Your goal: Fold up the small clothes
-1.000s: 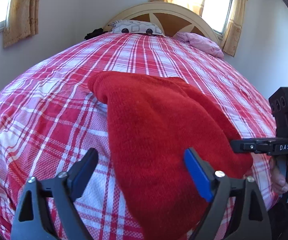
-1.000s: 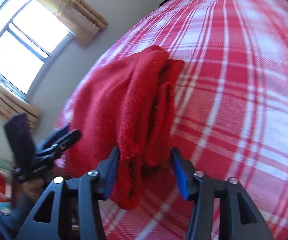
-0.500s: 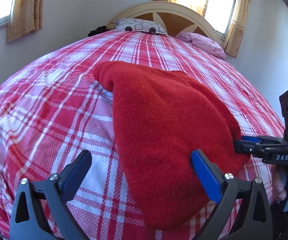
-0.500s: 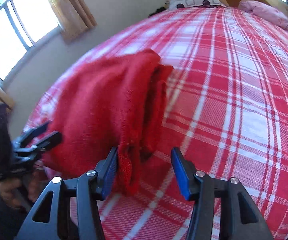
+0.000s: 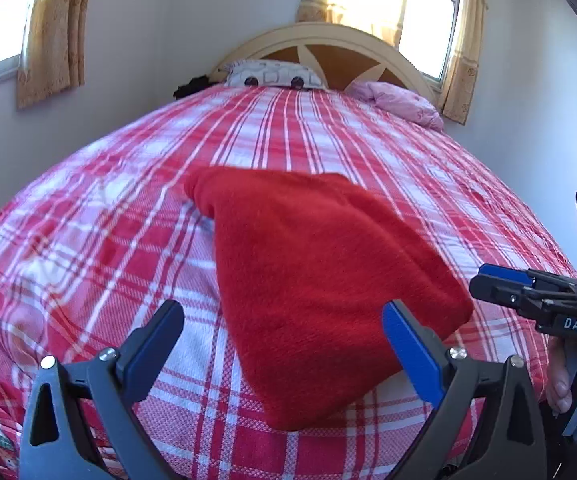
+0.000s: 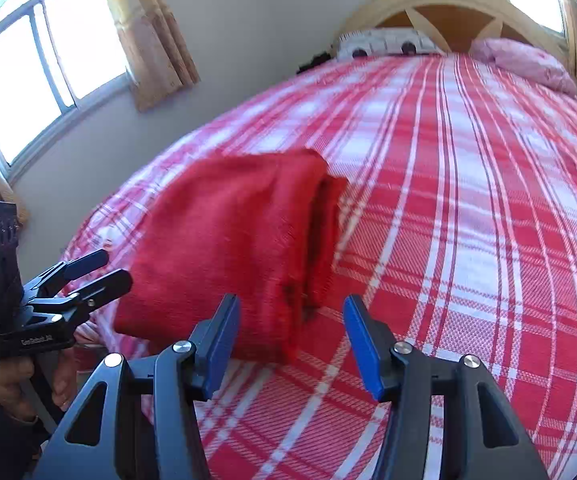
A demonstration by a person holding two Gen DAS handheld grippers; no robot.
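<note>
Folded red knit garment point(image 5: 320, 280) lying centre-frame on the plaid bedspread point(image 5: 88, 248), both left gripper point(image 5: 284, 344) and right gripper point(image 6: 290, 340) hovering wide and empty; careless brushing risks undoing the fold.

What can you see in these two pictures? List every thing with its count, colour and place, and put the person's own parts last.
red knitted garment: one, red, folded, lying on the bed near its foot end
bed cover: one, red and white check, spread over the bed
patterned pillow: one, white with dark marks, at the headboard
pink pillow: one, pink, at the head end beside the patterned pillow
headboard: one, cream and brown, arched
curtains: yellow, at each window
dark item: one, black, beside the patterned pillow, too small to identify
left gripper: black with blue pads, open, empty
right gripper: black with blue pads, open, empty
</note>
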